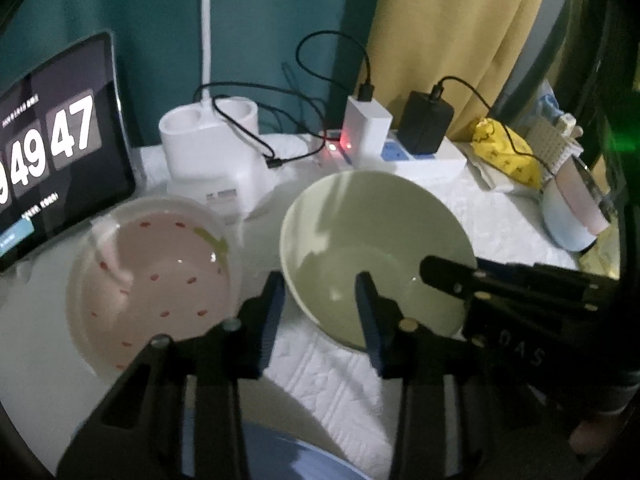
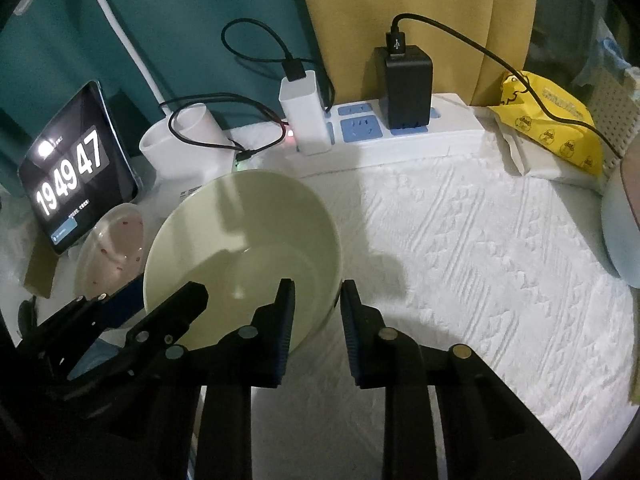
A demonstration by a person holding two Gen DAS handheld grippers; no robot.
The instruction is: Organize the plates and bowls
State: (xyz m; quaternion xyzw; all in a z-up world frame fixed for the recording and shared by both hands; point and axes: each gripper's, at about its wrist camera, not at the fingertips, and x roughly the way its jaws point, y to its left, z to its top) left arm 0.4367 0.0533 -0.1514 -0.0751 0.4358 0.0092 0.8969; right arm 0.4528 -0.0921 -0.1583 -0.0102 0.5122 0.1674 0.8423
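Note:
A pale green bowl (image 1: 372,248) (image 2: 244,252) sits on the white cloth between both grippers. My left gripper (image 1: 320,292) is open, its two fingers straddling the bowl's near left rim. My right gripper (image 2: 316,296) is open, its two fingers straddling the bowl's right rim; it shows in the left wrist view (image 1: 452,276) over the bowl's right side. A pink bowl with red specks (image 1: 152,280) (image 2: 116,248) stands to the left of the green bowl. A blue plate's edge (image 1: 280,460) shows at the bottom under my left gripper.
A tablet showing a clock (image 1: 52,148) (image 2: 76,176) leans at the back left. A white double cup holder (image 1: 212,148), a power strip with chargers (image 2: 392,128) and cables line the back. A yellow packet (image 2: 552,120) and a pink-and-blue container (image 1: 576,208) stand at the right.

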